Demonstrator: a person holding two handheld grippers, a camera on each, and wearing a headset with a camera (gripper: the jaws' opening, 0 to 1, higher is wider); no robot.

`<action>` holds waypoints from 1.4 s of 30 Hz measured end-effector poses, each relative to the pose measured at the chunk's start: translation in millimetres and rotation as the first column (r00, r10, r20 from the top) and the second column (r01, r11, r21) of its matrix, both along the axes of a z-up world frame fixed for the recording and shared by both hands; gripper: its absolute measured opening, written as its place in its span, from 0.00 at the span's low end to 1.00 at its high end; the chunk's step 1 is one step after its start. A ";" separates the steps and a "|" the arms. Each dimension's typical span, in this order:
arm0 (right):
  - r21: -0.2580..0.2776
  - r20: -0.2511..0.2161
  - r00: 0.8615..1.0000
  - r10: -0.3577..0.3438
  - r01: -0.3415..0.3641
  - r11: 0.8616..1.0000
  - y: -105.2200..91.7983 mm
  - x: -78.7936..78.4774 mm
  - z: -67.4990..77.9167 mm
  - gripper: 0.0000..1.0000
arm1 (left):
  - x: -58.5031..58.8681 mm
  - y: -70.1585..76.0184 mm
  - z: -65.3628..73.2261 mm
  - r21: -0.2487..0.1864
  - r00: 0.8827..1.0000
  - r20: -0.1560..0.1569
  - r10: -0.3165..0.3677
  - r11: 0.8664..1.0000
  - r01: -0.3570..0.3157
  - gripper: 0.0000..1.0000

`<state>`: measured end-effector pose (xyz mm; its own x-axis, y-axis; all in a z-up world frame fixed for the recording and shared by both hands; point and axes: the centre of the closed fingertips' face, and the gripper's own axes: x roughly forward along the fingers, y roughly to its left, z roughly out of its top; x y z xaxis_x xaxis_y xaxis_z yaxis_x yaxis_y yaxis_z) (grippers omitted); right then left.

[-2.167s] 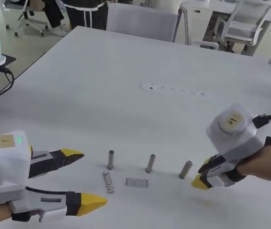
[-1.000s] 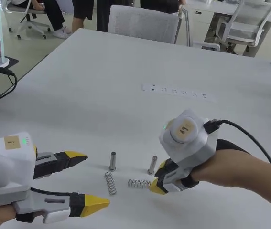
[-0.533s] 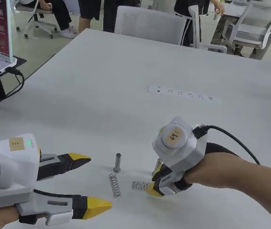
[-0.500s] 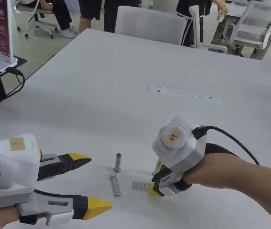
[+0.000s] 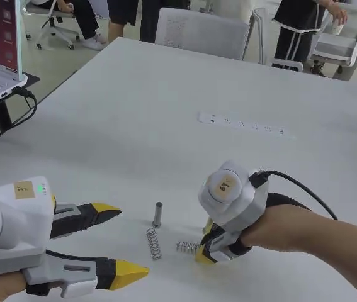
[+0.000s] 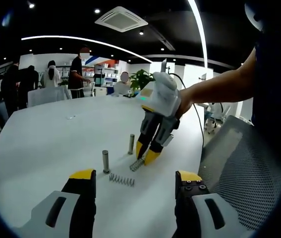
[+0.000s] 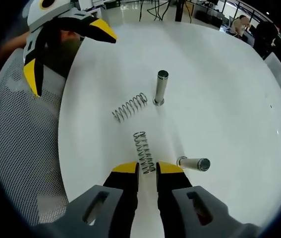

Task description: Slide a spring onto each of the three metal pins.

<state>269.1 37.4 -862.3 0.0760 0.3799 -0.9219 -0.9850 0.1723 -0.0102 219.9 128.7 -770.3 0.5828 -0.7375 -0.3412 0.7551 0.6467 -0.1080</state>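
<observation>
Step in hand: picking up a spring for the second pin. Right gripper [image 7: 147,168] sat low at the tabletop [image 5: 165,94], jaws set at about coil width with the near end of a spring [image 7: 142,146] between the tips. It read as a pinch, though I couldn't confirm firm contact. That spring lay flat, pointing away from the jaws, just beside the second pin [image 6: 131,144]. The other spring [image 5: 153,243] lay loose on the person's side of the first pin [image 5: 158,214]. Both pins were bare.

Left gripper [image 5: 125,240] hovered low at the person's left, jaws spread wide, holding nothing, apart from the parts.

Next move, my call: lift the spring, tip it vertical, centre its open end over the second pin's top and let it slide down. The grip was at the very end of the coil, so I'd expect it to droop or swing. Slow lift, or regrip nearer the middle. The pins looked free-standing, so a side knock could topple one.

Hard to make out:
- In the head view the right hand and gripper body covered the second pin and the jaw tips.
- In the right gripper view the second pin looked laid over. That was fisheye, I think, since the left gripper view had it upright.
- I counted two pins. Whether a third stood behind the right hand, I couldn't tell.
</observation>
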 end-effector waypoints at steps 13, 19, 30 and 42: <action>-0.017 0.019 0.998 0.053 -0.053 0.998 -1.2 -6.6 -0.2 0.08 | -0.3 0.1 -0.4 -0.007 1.000 -0.003 0.003 1.000 -0.003 0.59; -0.007 0.013 0.998 0.069 -0.069 0.998 -0.3 -13.6 8.9 0.08 | -1.1 -2.2 -0.8 -0.005 1.000 -0.004 -0.007 1.000 0.007 0.57; 0.017 0.023 0.990 0.138 -0.139 0.990 7.3 -30.7 36.8 0.08 | -5.2 -13.3 -4.7 0.009 0.998 -0.009 -0.055 0.998 0.055 0.51; 0.056 0.040 0.970 0.238 -0.240 0.969 30.7 -53.1 65.5 0.08 | -8.3 -25.4 -1.8 0.027 0.994 0.006 -0.110 0.994 0.110 0.44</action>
